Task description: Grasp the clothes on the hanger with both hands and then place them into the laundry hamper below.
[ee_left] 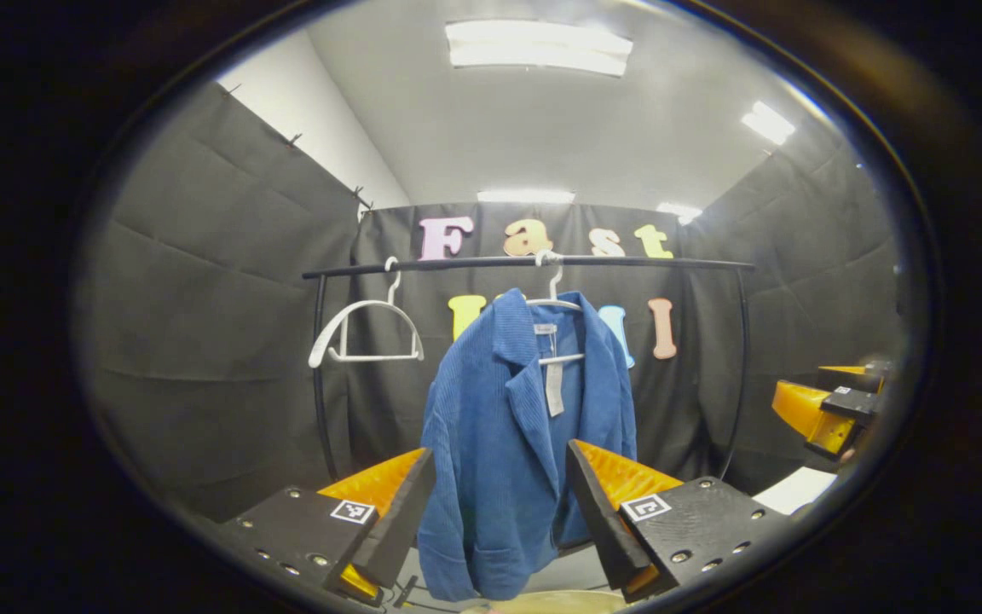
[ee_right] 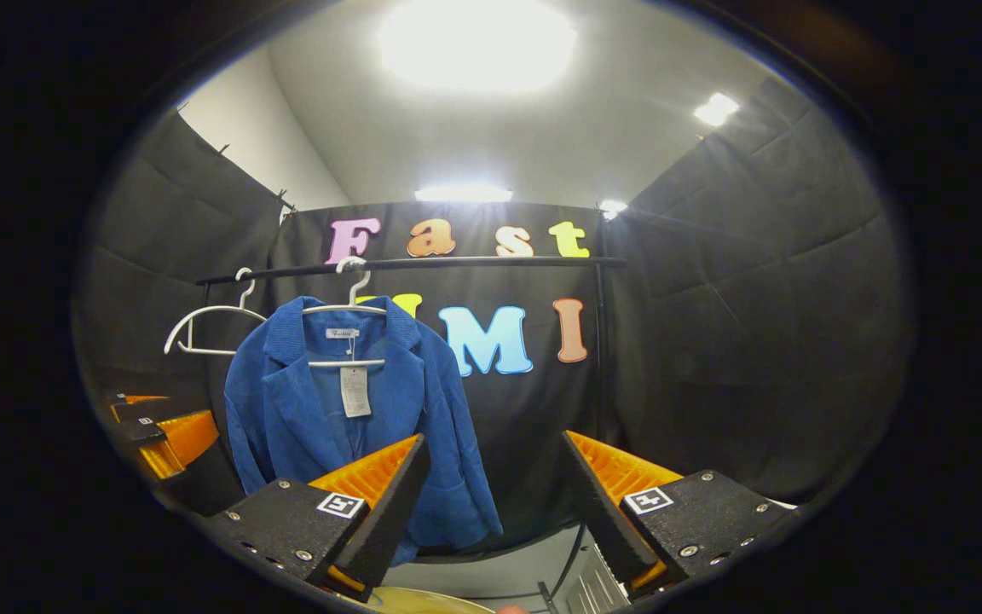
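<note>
On rail (ee_left: 525, 262): 1 blue jacket (ee_left: 508, 443) on hanger (ee_left: 552, 300), ungrasped; left claw (ee_left: 499, 512) and right claw (ee_right: 495, 503) both apart, short of it; hamper drop pending.

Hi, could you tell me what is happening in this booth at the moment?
A person holds a gripper in each hand, facing a blue jacket that hangs on a white hanger from a black rail. An empty hanger hangs beside it. The left gripper and the right gripper are both open and short of the jacket, so nothing is grasped yet. The jacket is not yet off its hanger.
</note>
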Demonstrator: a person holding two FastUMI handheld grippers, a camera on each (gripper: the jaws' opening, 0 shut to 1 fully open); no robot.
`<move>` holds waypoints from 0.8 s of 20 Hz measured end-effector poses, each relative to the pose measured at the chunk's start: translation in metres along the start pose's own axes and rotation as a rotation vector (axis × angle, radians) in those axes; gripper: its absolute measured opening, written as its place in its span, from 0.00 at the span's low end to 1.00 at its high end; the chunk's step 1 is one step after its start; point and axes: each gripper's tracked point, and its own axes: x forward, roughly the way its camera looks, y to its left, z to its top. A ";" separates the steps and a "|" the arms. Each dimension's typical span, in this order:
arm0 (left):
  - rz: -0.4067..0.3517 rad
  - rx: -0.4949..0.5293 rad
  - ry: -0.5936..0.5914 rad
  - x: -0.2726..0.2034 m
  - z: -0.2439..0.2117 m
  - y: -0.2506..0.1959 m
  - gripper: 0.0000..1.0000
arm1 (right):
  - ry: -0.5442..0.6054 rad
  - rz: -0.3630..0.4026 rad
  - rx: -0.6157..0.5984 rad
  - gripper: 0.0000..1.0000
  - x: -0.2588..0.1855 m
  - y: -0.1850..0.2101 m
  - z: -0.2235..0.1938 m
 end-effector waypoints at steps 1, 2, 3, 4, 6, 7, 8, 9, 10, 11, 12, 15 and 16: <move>0.011 0.004 -0.005 0.005 0.003 0.000 0.91 | -0.004 0.018 0.010 0.92 0.008 0.004 0.003; 0.022 0.008 -0.009 0.008 0.005 0.000 0.94 | -0.002 0.039 0.018 0.92 0.015 0.009 0.004; 0.029 0.010 -0.011 0.012 0.008 -0.002 0.95 | -0.001 0.054 0.024 0.94 0.023 0.012 0.006; 0.034 0.009 -0.014 0.016 0.011 -0.004 0.95 | 0.000 0.066 0.028 0.95 0.031 0.013 0.008; 0.053 0.008 -0.024 0.025 0.017 -0.006 0.95 | -0.001 0.096 0.038 0.95 0.045 0.019 0.012; 0.061 0.009 -0.028 0.030 0.021 -0.008 0.95 | -0.003 0.111 0.041 0.95 0.052 0.023 0.013; 0.070 0.012 -0.032 0.036 0.023 -0.010 0.95 | -0.007 0.123 0.042 0.95 0.060 0.024 0.016; 0.077 0.016 -0.034 0.042 0.025 -0.011 0.95 | -0.010 0.136 0.044 0.95 0.068 0.027 0.017; 0.082 0.016 -0.036 0.050 0.027 -0.013 0.95 | -0.014 0.150 0.047 0.95 0.074 0.030 0.019; 0.088 0.015 -0.039 0.057 0.029 -0.015 0.95 | -0.017 0.162 0.048 0.95 0.081 0.033 0.020; 0.091 0.011 -0.040 0.062 0.029 -0.018 0.95 | -0.019 0.173 0.050 0.95 0.089 0.036 0.021; 0.110 0.009 -0.039 0.079 0.028 -0.025 0.95 | -0.018 0.215 0.067 0.95 0.108 0.044 0.021; 0.118 0.006 -0.040 0.084 0.028 -0.027 0.95 | -0.017 0.228 0.077 0.95 0.112 0.046 0.020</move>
